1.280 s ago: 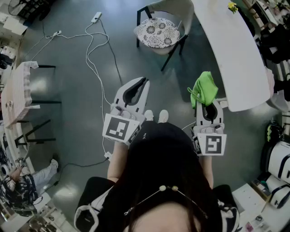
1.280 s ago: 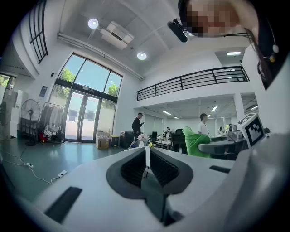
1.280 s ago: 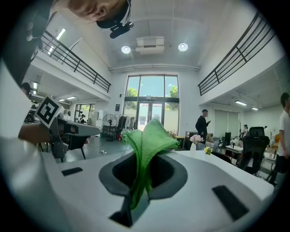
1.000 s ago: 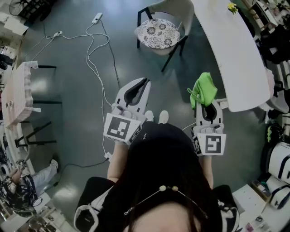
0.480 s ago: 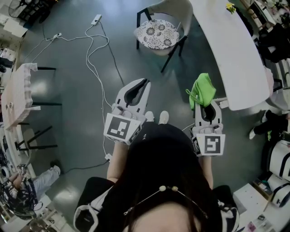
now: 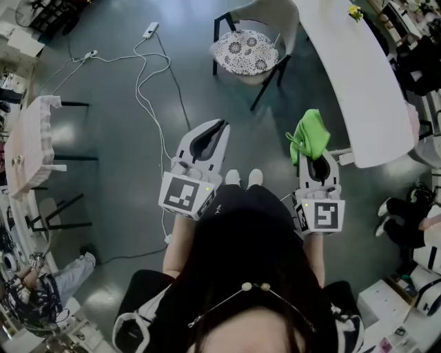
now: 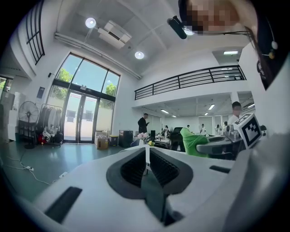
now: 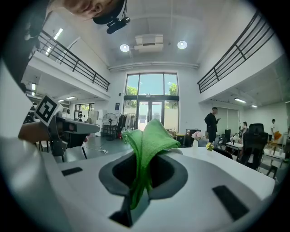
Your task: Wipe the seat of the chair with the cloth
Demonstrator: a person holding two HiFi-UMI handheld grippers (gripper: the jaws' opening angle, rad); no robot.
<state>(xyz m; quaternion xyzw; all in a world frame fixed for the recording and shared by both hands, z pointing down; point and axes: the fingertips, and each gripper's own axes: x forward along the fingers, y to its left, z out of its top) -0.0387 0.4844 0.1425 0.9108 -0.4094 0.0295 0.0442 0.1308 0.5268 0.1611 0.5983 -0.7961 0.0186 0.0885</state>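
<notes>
Now, step in hand: I judge this to be the approach. The chair (image 6: 270,16) stands ahead of me, well apart from both grippers, and its seat is not yet touched.
Right gripper (image 6: 309,158): its jaws pinch the green cloth (image 6: 308,134). In the right gripper view the fold sits clamped between the pads, and a loose bunch stands up out of them.
Left gripper (image 6: 220,125): its jaws are pressed together with nothing between them, and I hold it beside the right one.
Seat (image 6: 246,49): it is covered by a round flower-patterned cushion, and the chair sits just beside the long white table (image 6: 358,89).
Floor: a white cable (image 6: 146,83) trails to the left of the chair, off my path.
Doing it well: I should step close and lower the right gripper so that the free bunch of cloth meets the cushion, not the jaws. Then I should press lightly and sweep in overlapping strokes from edge to edge.
Risk: the bunch looks small, so I expect each stroke to cover little. A hard drag may pull the cloth from the pinch.
Writing: none is readable. I see only black-and-white square patterns on the left marker cube (image 6: 185,195) and the right marker cube (image 6: 322,216).
</notes>
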